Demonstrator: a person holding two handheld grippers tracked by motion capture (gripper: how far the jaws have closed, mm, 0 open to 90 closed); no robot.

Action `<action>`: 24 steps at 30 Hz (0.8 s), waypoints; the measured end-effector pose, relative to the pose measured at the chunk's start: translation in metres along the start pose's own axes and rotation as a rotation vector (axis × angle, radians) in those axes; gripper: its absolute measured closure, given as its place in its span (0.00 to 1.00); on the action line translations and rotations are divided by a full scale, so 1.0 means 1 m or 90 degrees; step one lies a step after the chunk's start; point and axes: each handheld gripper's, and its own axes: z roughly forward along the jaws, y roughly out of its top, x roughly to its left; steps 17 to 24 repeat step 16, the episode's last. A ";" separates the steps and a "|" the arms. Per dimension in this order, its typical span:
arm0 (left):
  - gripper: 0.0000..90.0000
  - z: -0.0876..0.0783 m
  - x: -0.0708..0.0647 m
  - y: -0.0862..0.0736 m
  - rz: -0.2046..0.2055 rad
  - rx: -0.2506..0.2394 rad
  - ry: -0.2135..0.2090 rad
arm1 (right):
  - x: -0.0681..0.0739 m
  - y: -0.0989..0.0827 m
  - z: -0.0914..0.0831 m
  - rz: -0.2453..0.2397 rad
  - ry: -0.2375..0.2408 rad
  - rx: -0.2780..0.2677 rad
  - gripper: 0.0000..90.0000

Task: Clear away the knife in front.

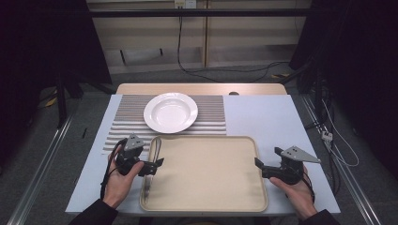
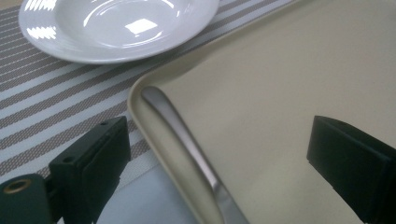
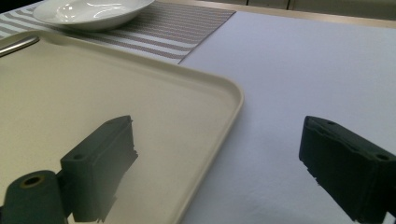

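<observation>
Now my left tool (image 1: 157,165) stands wide open with the knife (image 2: 187,144) lying between its jaws, untouched, along the left edge of the tray (image 1: 206,206). I judge the placing done, so I should lift straight clear without nudging the handle. That hand sits low, pointing across the tray; my right tool (image 1: 257,163), also open and empty, waits at the tray's right edge.

Utensil (image 2: 187,140) – business end cut by lower edge in left gripper view, type unclear | same utensil, high view – left gripper (image 1: 157,167) covers its middle | plate (image 3: 91,11) – far rim cropped in right gripper view
</observation>
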 end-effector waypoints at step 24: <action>0.06 -0.018 0.017 -0.024 -0.050 -0.024 0.041 | -0.001 0.000 -0.001 0.003 -0.003 -0.002 0.11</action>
